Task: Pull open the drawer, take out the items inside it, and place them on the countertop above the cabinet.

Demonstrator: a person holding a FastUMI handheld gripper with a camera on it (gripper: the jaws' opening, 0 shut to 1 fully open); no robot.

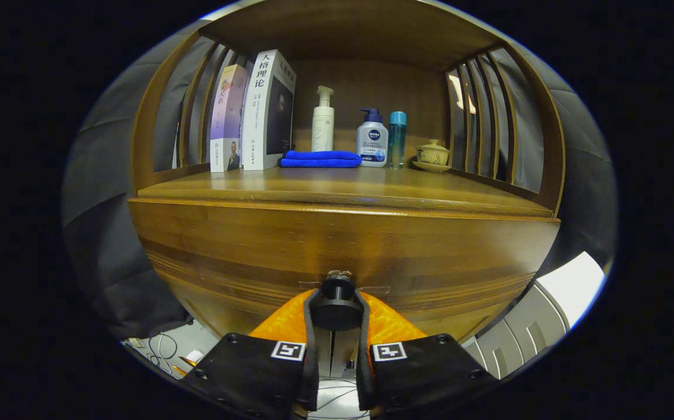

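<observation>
The hand-held gripper [337, 303] is clenched on the round dark knob [337, 290] of the drawer [337, 251], one finger pressing each side, and the wooden drawer front sits flush with the cabinet. On the bench [337, 189] above, towards the back, stand two books [252, 114], a folded blue towel [320, 158], three bottles [372, 140] and a small lidded cup [433, 154].
</observation>
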